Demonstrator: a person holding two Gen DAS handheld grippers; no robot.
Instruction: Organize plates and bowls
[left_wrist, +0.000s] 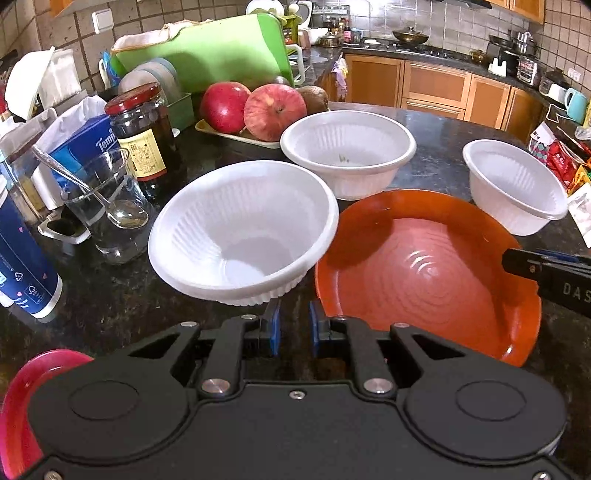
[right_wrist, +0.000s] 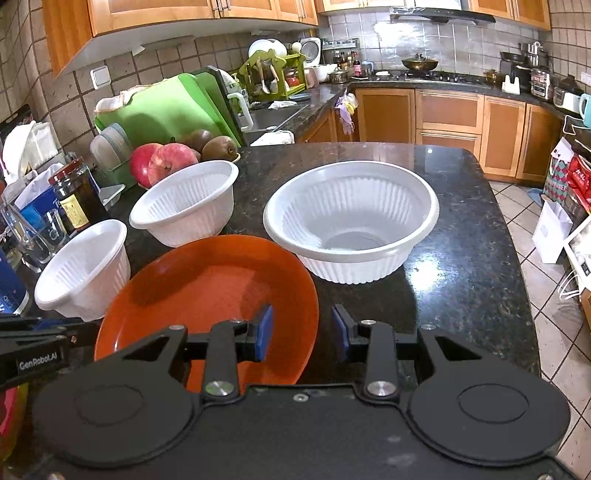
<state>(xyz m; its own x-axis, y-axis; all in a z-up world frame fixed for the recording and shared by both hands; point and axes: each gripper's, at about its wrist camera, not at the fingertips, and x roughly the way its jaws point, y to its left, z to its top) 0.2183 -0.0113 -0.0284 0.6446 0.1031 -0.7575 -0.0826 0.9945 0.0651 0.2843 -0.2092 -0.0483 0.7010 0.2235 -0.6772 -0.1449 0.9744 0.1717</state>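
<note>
Left wrist view: the left tongs (left_wrist: 295, 314) are drawn narrow at 6 o'clock, nipping the near rim of a white bowl (left_wrist: 240, 236). The bowl tips toward the camera, clear of the dark counter (left_wrist: 110, 302). At 4 o'clock, just beside it, is the orange plate (left_wrist: 424, 266). A second white bowl (left_wrist: 347, 147) stands upright at 12 o'clock and a third (left_wrist: 513, 184) at 2 o'clock, both on the counter. Two apples (left_wrist: 273, 110) lie behind them at 11 o'clock.

In the right wrist view the right tongs (right_wrist: 302, 325) stand partly apart astride the plate's right rim, one pad over the plate, the other outside it. Whether the pads press on the rim I cannot tell.
</note>
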